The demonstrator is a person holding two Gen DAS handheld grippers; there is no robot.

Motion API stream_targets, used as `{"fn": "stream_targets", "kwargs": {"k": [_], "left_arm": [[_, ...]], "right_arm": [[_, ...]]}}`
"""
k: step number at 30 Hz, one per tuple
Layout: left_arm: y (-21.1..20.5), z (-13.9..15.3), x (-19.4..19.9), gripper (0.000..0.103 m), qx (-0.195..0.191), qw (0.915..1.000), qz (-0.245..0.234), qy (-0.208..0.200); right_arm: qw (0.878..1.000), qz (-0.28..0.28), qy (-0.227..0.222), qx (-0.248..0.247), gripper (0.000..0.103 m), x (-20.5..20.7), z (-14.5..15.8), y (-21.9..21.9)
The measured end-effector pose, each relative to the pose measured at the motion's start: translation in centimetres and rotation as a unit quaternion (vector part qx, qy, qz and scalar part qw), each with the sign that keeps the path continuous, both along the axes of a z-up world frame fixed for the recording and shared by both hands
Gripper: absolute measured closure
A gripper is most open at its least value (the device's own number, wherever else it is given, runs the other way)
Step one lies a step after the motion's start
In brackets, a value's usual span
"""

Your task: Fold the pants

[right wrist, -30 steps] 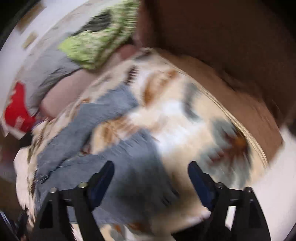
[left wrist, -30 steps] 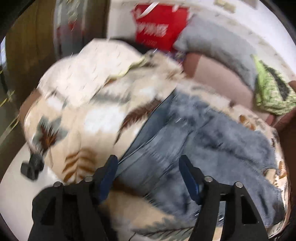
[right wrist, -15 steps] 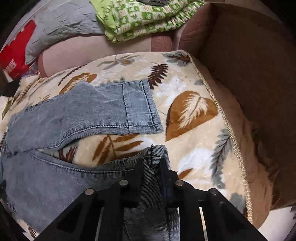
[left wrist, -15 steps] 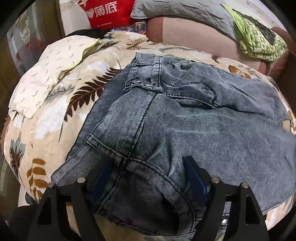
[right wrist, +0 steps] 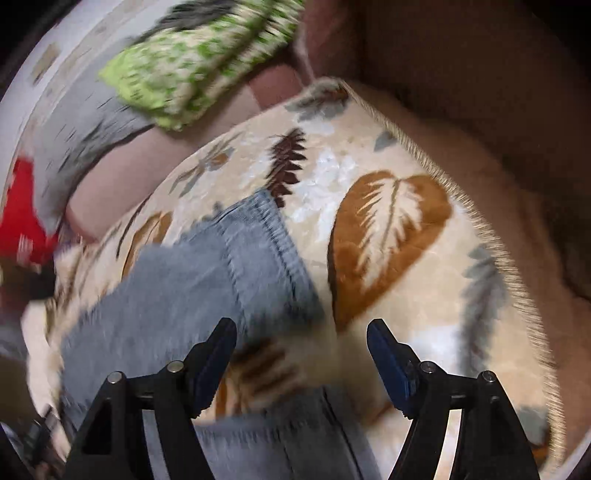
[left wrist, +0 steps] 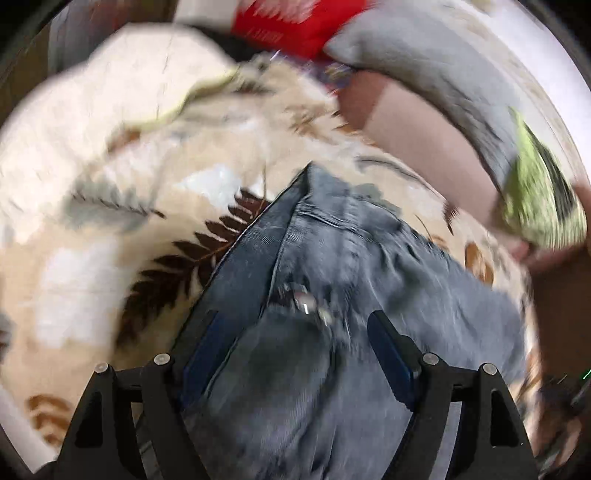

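On the bed: blue pants lie on a leaf blanket.
Change, right side: half a second ago the right gripper pinched a pant leg. Its jaws have just been opening, and now nothing is between them.
Change, left side: the left gripper was open over the pants before and it is open wide now too. Denim lies under it, but the fingers do not press on it.
Blur: both views are smeared now.
Way the pants point: in the left view the long side runs from 6 o'clock up toward 12 o'clock. In the right view one leg end points to 1 o'clock.
Around: a red bag at 12 o'clock, a green cloth at 11 o'clock.
Bag inside: cannot tell.
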State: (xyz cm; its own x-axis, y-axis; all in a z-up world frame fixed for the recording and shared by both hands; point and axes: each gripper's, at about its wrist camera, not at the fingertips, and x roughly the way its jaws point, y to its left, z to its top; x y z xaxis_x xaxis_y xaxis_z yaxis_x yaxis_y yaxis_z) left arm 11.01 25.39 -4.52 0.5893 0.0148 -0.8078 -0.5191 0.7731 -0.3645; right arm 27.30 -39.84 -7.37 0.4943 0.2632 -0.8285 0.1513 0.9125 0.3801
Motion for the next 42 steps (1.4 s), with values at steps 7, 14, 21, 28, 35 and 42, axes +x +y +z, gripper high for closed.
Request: {"fn": "stream_targets", "kwargs": {"k": [7,14,21,28,35,42], "left_arm": [[0.0,-2.6,4.3,0.062,0.058,0.9959,-0.014,0.068],[-0.4,-2.5,5.6,0.079,0.062,0.9944,-0.025,0.081],[-0.6,-0.3,5.2,0.076,0.082,0.994,-0.034,0.065],[-3.5,1.2,5.0,0.056,0.098,0.9896,-0.1,0.033],[-4.7,1.9,6.6,0.053,0.143,0.9785,-0.145,0.032],[0.2,2.9,13.3,0.021,0.07,0.9921,-0.104,-0.002]], "right_arm": [[0.998,0.031,0.05,-0.022,0.086,3.9,-2.9,1.8],[0.985,0.05,-0.019,-0.162,0.095,0.5,2.5,4.1],[0.983,0.049,0.026,-0.177,0.033,-0.1,-2.5,3.9],[0.995,0.048,-0.074,-0.057,0.031,-1.8,2.8,4.6],[0.99,0.126,0.012,-0.061,0.023,0.4,-1.4,7.7],[0.997,0.051,-0.003,-0.054,0.023,8.8,0.2,5.0]]}}
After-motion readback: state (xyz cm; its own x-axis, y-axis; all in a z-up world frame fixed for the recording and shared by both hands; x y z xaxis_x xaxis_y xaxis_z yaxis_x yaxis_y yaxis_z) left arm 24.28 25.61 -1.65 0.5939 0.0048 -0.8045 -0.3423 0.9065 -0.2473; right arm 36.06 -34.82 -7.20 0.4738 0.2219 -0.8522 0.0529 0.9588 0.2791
